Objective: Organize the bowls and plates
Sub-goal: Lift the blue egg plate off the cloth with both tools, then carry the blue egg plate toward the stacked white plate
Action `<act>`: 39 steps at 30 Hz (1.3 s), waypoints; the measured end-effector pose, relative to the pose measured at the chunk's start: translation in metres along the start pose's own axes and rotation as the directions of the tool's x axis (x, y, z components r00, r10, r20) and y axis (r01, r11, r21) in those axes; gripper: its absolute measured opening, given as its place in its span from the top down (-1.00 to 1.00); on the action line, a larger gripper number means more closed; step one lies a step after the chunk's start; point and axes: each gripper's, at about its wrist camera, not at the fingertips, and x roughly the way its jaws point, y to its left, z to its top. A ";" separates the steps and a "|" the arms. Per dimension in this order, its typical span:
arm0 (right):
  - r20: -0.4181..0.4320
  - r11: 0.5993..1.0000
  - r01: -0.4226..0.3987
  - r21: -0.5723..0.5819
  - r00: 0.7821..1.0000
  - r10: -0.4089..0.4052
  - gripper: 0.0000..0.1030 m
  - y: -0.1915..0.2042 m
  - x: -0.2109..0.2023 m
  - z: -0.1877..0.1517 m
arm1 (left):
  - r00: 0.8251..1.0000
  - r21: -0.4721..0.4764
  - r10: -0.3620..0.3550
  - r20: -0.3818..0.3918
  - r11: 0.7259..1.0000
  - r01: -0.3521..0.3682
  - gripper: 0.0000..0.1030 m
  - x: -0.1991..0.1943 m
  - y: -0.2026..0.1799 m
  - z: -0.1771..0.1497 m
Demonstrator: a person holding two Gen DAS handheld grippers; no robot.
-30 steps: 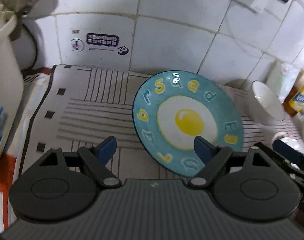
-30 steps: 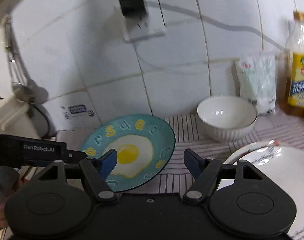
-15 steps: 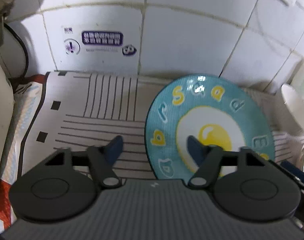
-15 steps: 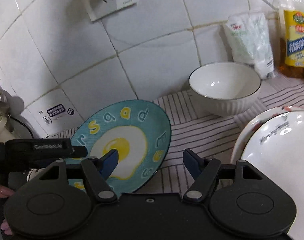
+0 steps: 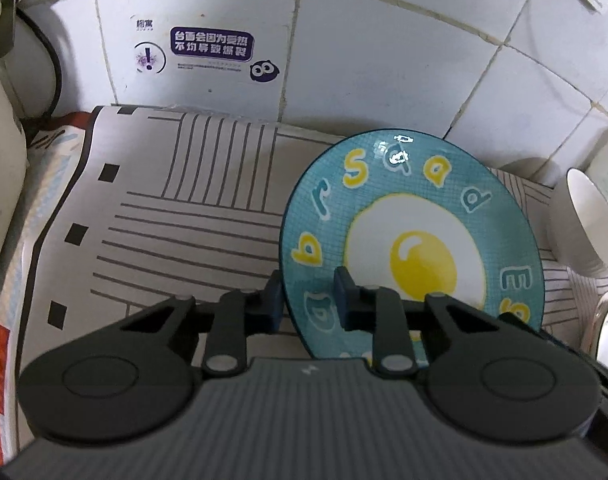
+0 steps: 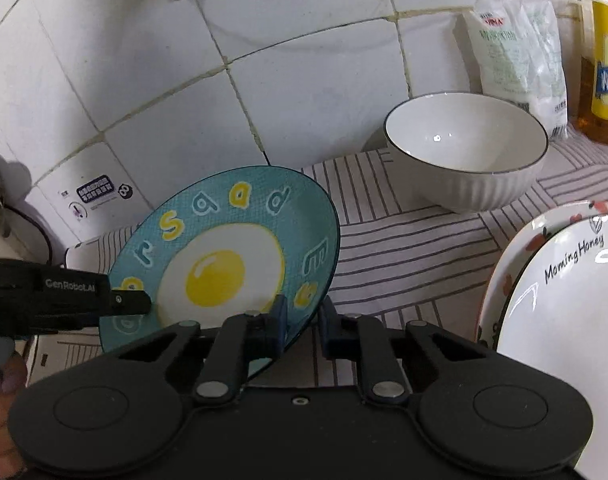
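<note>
I am pinching the blue egg plate [image 5: 415, 240] with both sets of fingers, left fingers [image 5: 307, 300] and right fingers [image 6: 302, 322], which have just been closing on opposite rims. It is tilting above the striped bench [image 5: 164, 220]. If I am squeezing too lightly, it could be slipping and cracking.

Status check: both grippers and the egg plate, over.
Left gripper and right gripper: jaws just closed on opposite rims of the egg plate. Plate tilted. White bowl beside it, apart.
</note>
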 end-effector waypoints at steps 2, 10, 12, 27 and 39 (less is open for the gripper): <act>-0.005 1.000 -0.017 0.024 1.000 0.017 0.50 0.000 0.005 -0.001 | 1.000 -0.013 -0.024 -0.001 1.000 0.024 0.51 0.001 0.004 0.000; 0.015 0.999 -0.020 -0.029 1.000 0.021 0.46 0.006 0.008 -0.005 | 0.999 -0.060 -0.039 -0.032 0.998 0.037 0.51 0.004 0.007 0.001; -0.006 0.999 -0.029 -0.012 1.000 0.029 0.53 0.003 0.007 -0.002 | 0.995 -0.080 -0.028 -0.094 0.997 0.021 0.54 0.002 0.005 0.007; 0.007 0.985 -0.175 0.014 0.985 0.175 0.53 -0.003 -0.050 0.009 | 0.997 -0.073 -0.038 -0.060 0.997 0.034 0.54 -0.060 -0.006 -0.018; 0.051 0.984 -0.176 0.022 0.983 0.174 0.53 -0.029 -0.112 0.008 | 0.994 -0.040 -0.102 -0.050 0.994 0.100 0.54 -0.101 -0.042 -0.040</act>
